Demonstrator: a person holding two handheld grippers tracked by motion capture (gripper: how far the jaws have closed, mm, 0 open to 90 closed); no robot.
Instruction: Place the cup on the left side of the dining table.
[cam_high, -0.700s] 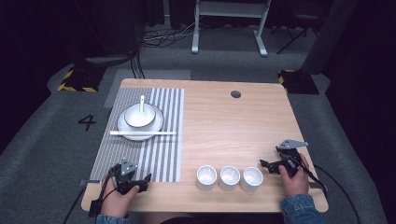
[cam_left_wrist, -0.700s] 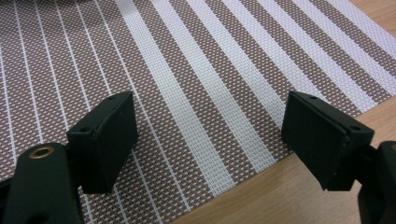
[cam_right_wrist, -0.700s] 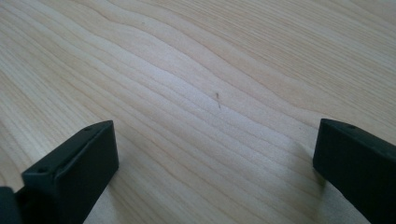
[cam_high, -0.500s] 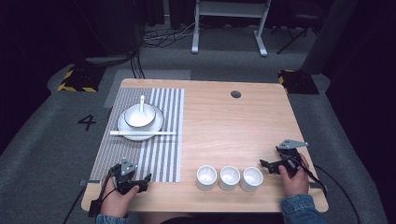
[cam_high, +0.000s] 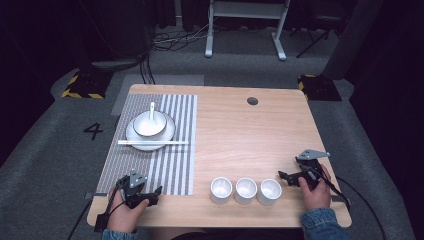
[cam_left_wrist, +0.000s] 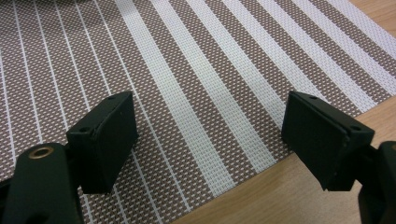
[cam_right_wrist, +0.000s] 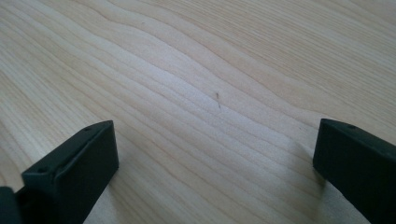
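The left gripper (cam_high: 150, 196) rests at the near corner of the striped mat (cam_high: 172, 165), jaws spread and empty. The right gripper (cam_high: 286, 178) sits on bare table (cam_high: 250, 140), jaws wide apart, just right of three white cups (cam_high: 245, 190).

This looks like a recording studio or lab rather than a home: a lone wooden table (cam_high: 240, 145) stands on grey carpet among dark surroundings, with a number 4 (cam_high: 93, 131) marked on the floor, hazard-striped blocks (cam_high: 80, 86), loose cables (cam_high: 172, 37) and a white equipment stand (cam_high: 247, 20).
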